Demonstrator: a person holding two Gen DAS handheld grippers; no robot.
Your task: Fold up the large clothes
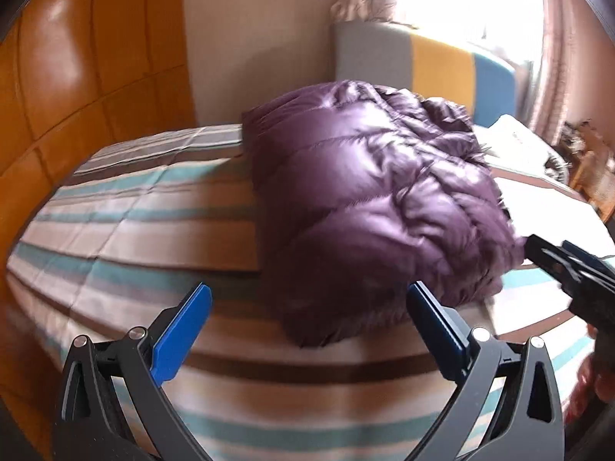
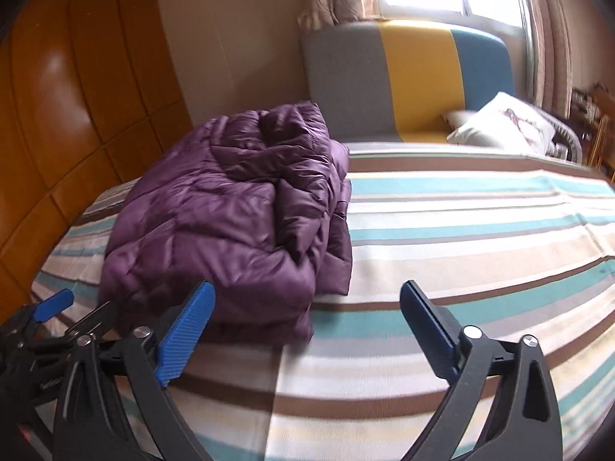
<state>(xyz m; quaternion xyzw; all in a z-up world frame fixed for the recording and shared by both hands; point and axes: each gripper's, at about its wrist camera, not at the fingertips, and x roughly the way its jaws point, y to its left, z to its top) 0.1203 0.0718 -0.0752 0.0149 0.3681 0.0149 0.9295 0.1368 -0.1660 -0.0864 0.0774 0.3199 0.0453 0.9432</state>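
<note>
A shiny purple quilted jacket (image 1: 369, 192) lies folded into a thick bundle on the striped bedspread (image 1: 146, 215). In the left wrist view my left gripper (image 1: 307, 299) stands open just short of the bundle's near edge, with only bedspread between its blue pads. The other gripper's dark tip pokes in at the right, beside the jacket's right edge. In the right wrist view the jacket (image 2: 230, 207) sits left of centre, and my right gripper (image 2: 307, 299) is open over the bedspread (image 2: 480, 230), its left pad close to the jacket's near corner. The left gripper shows at the lower left.
An orange-brown panelled wardrobe (image 1: 77, 77) runs along the left side of the bed. A grey, yellow and blue headboard (image 2: 415, 77) stands at the far end, with a white pillow (image 2: 499, 123) beside it. Curtains and a bright window are behind.
</note>
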